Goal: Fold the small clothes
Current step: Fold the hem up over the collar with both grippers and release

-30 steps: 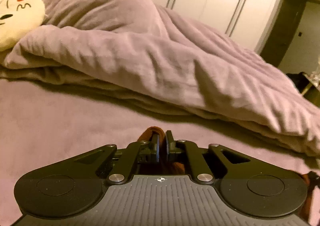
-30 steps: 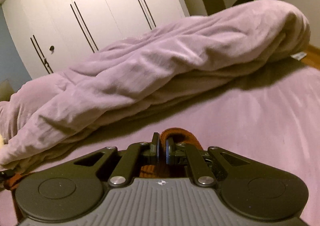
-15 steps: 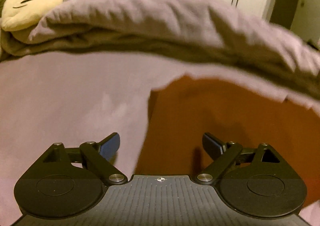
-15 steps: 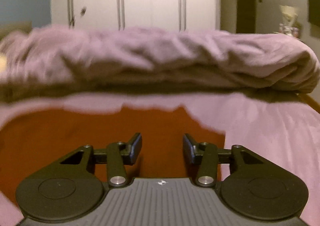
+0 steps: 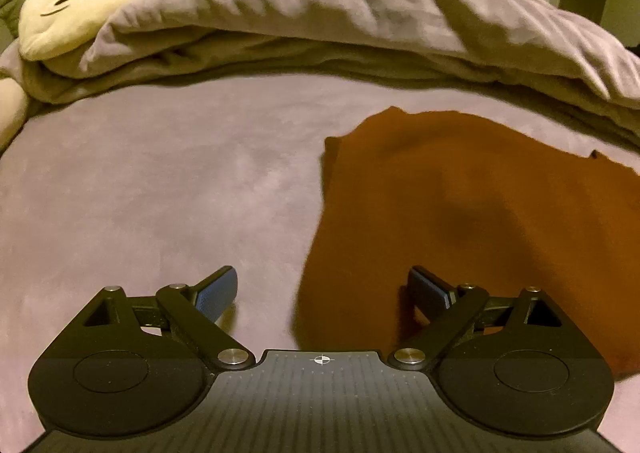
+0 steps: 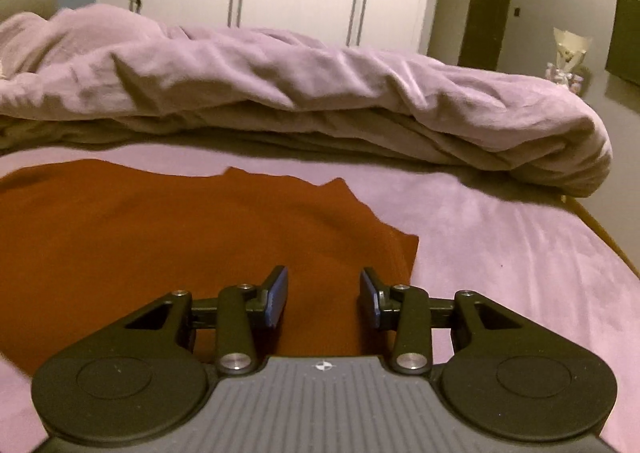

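Now the rust-orange knit garment [image 5: 480, 221] lies flat on the mauve bedsheet [image 5: 140, 193], its long axis seemingly running left to right. Both claws are released: the right gripper [image 6: 323, 295] sits over its right edge, the left gripper [image 5: 323, 295] straddles its left edge.
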A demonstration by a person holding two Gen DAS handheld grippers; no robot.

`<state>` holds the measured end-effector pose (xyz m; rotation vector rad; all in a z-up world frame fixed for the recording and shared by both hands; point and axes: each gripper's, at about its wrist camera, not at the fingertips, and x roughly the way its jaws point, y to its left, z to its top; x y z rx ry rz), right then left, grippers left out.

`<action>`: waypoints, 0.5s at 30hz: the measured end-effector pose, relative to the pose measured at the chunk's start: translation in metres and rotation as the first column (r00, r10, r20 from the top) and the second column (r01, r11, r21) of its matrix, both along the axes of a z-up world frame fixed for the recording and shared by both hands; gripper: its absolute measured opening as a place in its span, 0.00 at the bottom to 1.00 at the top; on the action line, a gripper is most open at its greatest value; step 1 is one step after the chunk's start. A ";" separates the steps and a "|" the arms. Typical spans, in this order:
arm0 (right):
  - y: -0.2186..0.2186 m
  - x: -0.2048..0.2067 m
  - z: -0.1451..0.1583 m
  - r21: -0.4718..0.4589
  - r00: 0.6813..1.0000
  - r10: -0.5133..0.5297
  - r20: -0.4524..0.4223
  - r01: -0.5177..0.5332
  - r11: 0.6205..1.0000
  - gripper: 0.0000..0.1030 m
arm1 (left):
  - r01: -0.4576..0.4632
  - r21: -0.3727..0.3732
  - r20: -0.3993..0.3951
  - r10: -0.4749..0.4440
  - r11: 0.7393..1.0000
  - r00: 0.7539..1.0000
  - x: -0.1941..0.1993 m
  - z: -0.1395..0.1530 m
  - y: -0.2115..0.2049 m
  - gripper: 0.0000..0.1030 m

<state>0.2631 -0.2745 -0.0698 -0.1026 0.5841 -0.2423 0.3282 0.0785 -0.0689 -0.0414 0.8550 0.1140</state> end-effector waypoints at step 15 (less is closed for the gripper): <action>-0.012 -0.024 -0.010 -0.069 0.991 -0.135 0.007 0.135 0.988 0.54 | -0.092 -0.079 -0.038 0.089 0.993 0.995 -0.031 -0.005 0.043 0.93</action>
